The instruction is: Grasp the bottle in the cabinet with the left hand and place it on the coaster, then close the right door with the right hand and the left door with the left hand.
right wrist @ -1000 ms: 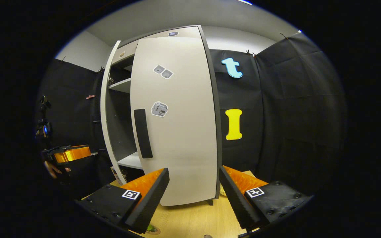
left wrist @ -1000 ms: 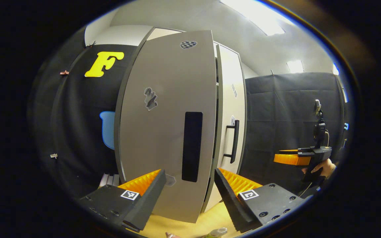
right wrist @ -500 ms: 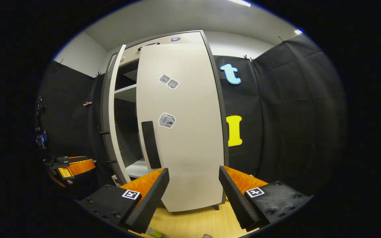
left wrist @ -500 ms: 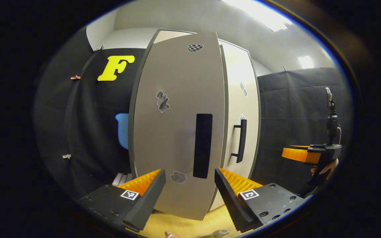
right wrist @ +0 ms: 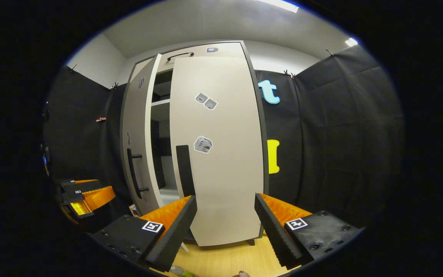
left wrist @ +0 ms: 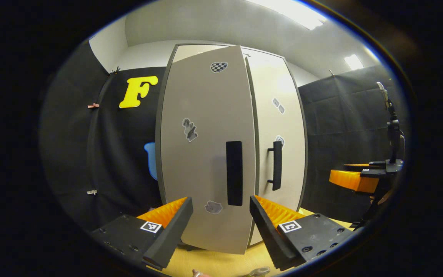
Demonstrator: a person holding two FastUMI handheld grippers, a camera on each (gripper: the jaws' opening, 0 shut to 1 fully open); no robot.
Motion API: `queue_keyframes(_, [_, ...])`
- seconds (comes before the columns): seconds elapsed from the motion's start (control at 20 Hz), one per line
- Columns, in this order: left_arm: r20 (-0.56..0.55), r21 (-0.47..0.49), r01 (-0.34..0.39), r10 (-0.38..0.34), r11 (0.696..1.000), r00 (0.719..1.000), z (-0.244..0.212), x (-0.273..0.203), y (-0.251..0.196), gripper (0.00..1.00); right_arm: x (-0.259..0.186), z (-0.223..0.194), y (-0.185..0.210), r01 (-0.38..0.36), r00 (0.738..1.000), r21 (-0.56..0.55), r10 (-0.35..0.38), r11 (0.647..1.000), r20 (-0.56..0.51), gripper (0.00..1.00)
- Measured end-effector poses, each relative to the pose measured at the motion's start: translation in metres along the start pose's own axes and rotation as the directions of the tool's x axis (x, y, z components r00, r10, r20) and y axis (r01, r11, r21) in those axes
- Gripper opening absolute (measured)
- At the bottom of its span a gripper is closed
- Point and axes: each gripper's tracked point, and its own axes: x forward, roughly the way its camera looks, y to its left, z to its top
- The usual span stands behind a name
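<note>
My left gripper [left wrist: 220, 227] stands wide with nothing between its fingers, facing the left door [left wrist: 206, 154], which is not quite shut. My right gripper [right wrist: 225, 227] is just as wide and bare, before the right door [right wrist: 221, 154]; between the two doors a gap shows a shelf [right wrist: 161, 109]. The cabinet stands on a pale wooden table [right wrist: 225, 261], black cloth walls on both sides. The bottle's cap [left wrist: 260, 271] peeks in at the near edge, below my left gripper.

I see stickers [left wrist: 190, 129] stuck above my table [right wrist: 229, 259], ceiling lights [left wrist: 287, 11] overhead, and clips [left wrist: 92, 105] on the wall.
</note>
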Motion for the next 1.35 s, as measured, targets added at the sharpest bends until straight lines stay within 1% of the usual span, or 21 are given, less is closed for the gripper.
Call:
queue_keyframes(0.05, [0.007, -0.001, -0.005, 0.005, 1.0, 1.0, 0.002, -0.002, -0.002, 0.92, -0.002, 0.002, 0.002, 0.002, 1.0, 0.0, -0.002, 1.0, 0.008, 1.0])
queue_keyframes(0.1, [0.014, -0.002, -0.011, 0.011, 1.0, 1.0, 0.003, -0.004, -0.003, 0.94, -0.004, 0.002, 0.002, 0.002, 1.0, -0.002, -0.002, 1.0, 0.011, 0.99])
queue_keyframes(0.25, [0.025, -0.016, 0.0, 0.001, 1.0, 1.0, 0.008, -0.004, -0.006, 0.94, -0.007, 0.003, 0.003, 0.014, 1.0, -0.019, -0.013, 1.0, 0.009, 1.0])
queue_keyframes(0.35, [0.015, -0.041, 0.007, -0.006, 0.999, 1.0, 0.005, -0.004, -0.006, 0.94, -0.009, 0.003, 0.003, 0.02, 1.0, -0.032, -0.02, 0.999, 0.007, 1.0])
queue_keyframes(0.55, [-0.015, -0.041, -0.021, 0.021, 0.999, 1.0, -0.004, -0.012, -0.001, 0.94, -0.014, 0.003, 0.006, 0.023, 1.0, -0.038, -0.022, 0.999, 0.016, 1.0])
queue_keyframes(0.7, [-0.025, -0.06, -0.026, 0.024, 0.998, 0.999, -0.008, -0.018, 0.0, 0.94, -0.015, 0.002, 0.008, 0.021, 1.0, -0.042, -0.02, 0.999, 0.012, 0.99])
queue_keyframes(0.9, [-0.039, -0.045, -0.04, 0.038, 0.998, 0.999, -0.011, -0.02, 0.005, 0.94, -0.016, -0.001, 0.008, 0.028, 1.0, -0.049, -0.028, 0.998, 0.004, 1.0])
queue_keyframes(1.1, [-0.017, -0.056, -0.021, 0.02, 0.998, 1.0, -0.005, -0.023, 0.003, 0.95, -0.015, 0.003, 0.007, 0.033, 0.999, -0.048, -0.032, 0.998, 0.011, 1.0])
queue_keyframes(1.35, [-0.009, -0.048, -0.047, 0.046, 0.998, 0.999, -0.001, -0.024, 0.013, 0.94, -0.013, 0.006, 0.009, 0.029, 1.0, -0.054, -0.028, 0.998, 0.015, 1.0])
